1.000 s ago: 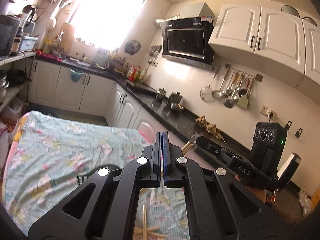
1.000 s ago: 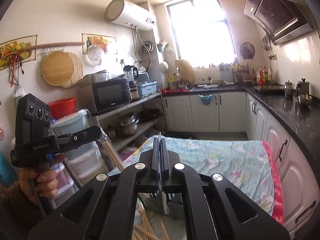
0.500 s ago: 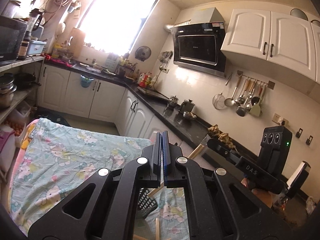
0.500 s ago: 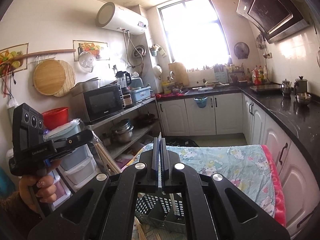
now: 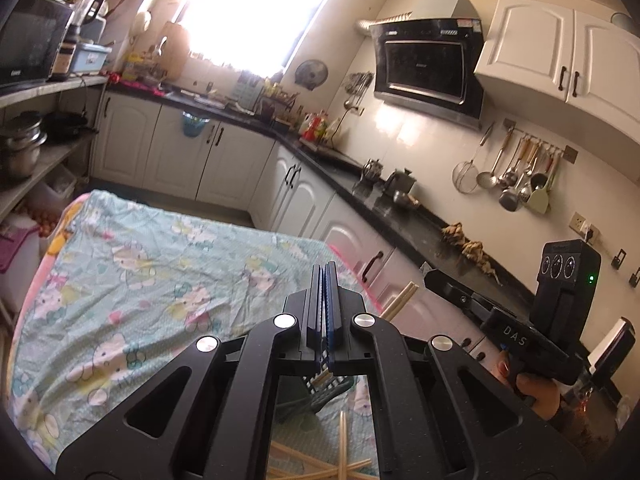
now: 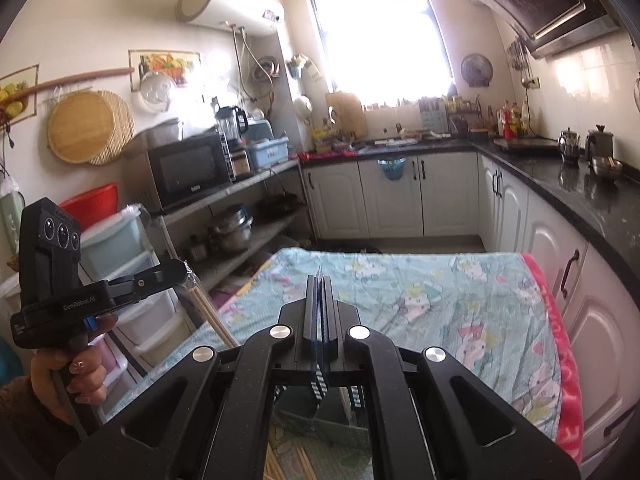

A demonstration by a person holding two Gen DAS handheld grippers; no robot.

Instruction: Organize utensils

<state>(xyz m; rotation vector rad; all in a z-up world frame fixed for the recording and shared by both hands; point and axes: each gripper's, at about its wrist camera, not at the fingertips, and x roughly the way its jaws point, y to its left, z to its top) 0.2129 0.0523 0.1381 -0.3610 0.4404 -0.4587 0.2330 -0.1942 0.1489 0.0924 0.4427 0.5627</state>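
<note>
My left gripper [image 5: 325, 270] is shut. In the right wrist view the left gripper [image 6: 182, 272] grips a plastic-wrapped bundle of wooden chopsticks [image 6: 206, 308] that hangs down from its tip. My right gripper [image 6: 320, 280] is shut too. In the left wrist view the right gripper [image 5: 428, 278] holds wooden chopsticks [image 5: 400, 300] that slant down to the left. Both grippers hang above the table with the cartoon cloth [image 5: 140, 280]. A dark mesh basket [image 5: 328, 394] sits below the fingers, mostly hidden. Loose chopsticks [image 5: 342, 456] lie on the cloth near me.
A black counter [image 5: 400, 220] with white cabinets runs along the right of the table. Open shelves [image 6: 240, 208] with a microwave, pots and plastic drawers stand on the left. A hand [image 6: 68, 376] holds the left gripper's handle.
Both grippers have sunk and moved across the table, still shut on their chopsticks. The mesh basket has come into view under the fingers.
</note>
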